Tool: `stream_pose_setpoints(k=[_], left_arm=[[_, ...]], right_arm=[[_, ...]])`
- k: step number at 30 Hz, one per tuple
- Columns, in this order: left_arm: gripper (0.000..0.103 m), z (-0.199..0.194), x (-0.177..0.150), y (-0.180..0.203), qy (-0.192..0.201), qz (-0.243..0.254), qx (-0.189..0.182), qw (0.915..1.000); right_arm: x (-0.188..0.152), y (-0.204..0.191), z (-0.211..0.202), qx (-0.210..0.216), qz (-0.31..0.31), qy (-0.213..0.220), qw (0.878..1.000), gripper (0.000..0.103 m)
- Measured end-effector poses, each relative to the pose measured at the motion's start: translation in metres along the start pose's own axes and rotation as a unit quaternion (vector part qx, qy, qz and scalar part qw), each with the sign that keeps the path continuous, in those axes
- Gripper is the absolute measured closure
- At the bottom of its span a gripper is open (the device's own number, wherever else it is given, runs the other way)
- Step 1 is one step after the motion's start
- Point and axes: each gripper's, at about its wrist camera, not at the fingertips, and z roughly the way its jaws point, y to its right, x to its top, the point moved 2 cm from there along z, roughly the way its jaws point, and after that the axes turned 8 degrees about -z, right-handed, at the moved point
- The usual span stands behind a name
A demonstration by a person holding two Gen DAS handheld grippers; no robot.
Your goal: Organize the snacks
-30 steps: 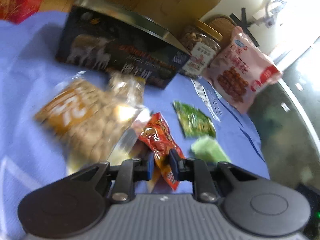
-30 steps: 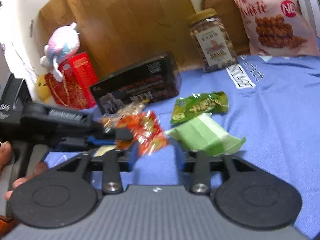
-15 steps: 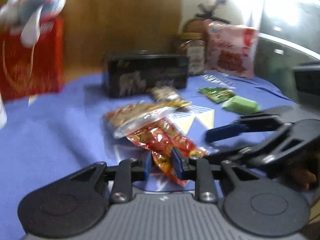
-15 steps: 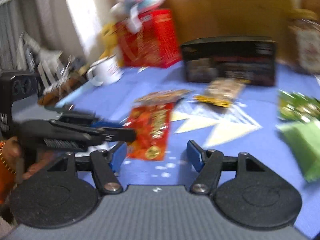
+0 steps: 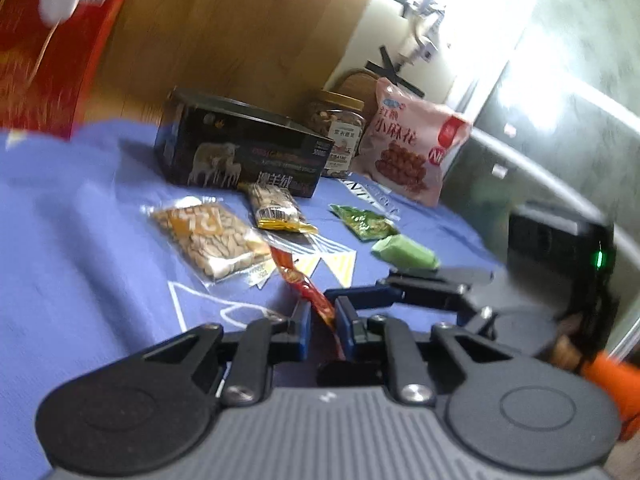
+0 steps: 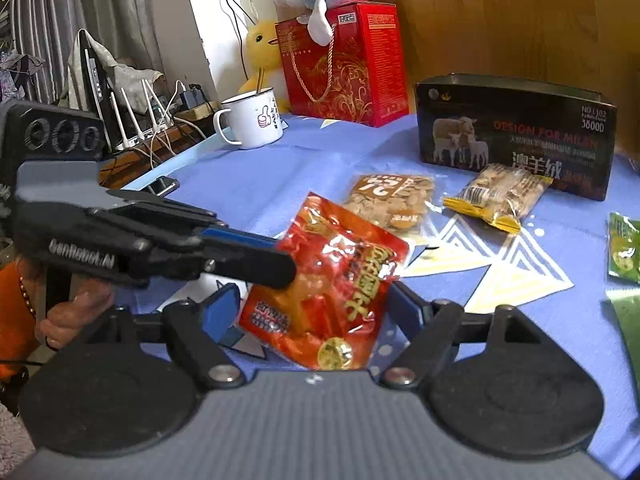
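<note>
Early stage, by the look of it. Left gripper (image 5: 323, 322) is clamped on the edge of the red snack packet (image 6: 328, 288), lifted off the blue table (image 6: 248, 168); right gripper (image 6: 308, 312) has just been opening, its jaws spread wide either side of the packet without pressing it. Possibly a handover. Still loose on the table: seed packet (image 6: 390, 200) at 12 o'clock from the red one, yellow-edged packet (image 6: 498, 194) at 2 o'clock, green packets (image 5: 364, 222) further right. Red packet: glossy, crinkled foil, gold print, hanging slightly tilted.
</note>
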Motion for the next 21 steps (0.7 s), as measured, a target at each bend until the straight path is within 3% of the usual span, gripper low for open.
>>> stream_pose_setpoints(k=[2, 4, 5, 6, 7, 11, 15, 20, 21], left_arm=[[0.091, 0.001, 0.003, -0.003, 0.000, -0.024, -0.020, 0.9995], [0.091, 0.001, 0.007, 0.001, 0.003, -0.026, -0.030, 0.9992], [0.091, 0.002, 0.010, 0.003, 0.001, -0.025, -0.034, 0.9991], [0.091, 0.003, 0.013, 0.007, 0.000, -0.023, -0.043, 0.9988], [0.091, 0.005, 0.018, 0.011, 0.000, -0.018, -0.053, 0.9984], [0.094, 0.014, 0.043, 0.026, 0.010, 0.015, -0.050, 0.9986], [0.094, 0.024, 0.085, 0.032, 0.040, 0.033, -0.029, 0.9983], [0.091, 0.063, 0.158, 0.027, 0.088, 0.042, 0.027, 0.9948], [0.090, 0.076, 0.172, 0.022, 0.091, 0.041, 0.044, 0.9940]], right_arm=[[-0.001, -0.001, -0.002, -0.009, 0.006, 0.005, 1.000, 0.029], [-0.002, 0.000, -0.004, -0.029, 0.013, 0.012, 0.999, 0.056], [-0.002, 0.000, -0.006, -0.035, 0.016, 0.017, 0.999, 0.059], [-0.001, 0.001, -0.006, -0.041, 0.019, 0.021, 0.999, 0.069], [0.000, 0.003, -0.006, -0.047, 0.022, 0.023, 0.998, 0.087], [0.015, 0.004, -0.009, -0.088, 0.002, 0.057, 0.994, 0.089], [0.054, 0.019, -0.014, -0.154, -0.040, 0.104, 0.982, 0.088], [0.120, 0.070, 0.025, -0.222, -0.085, 0.103, 0.966, 0.087], [0.133, 0.086, 0.040, -0.226, -0.085, 0.088, 0.966, 0.082]])
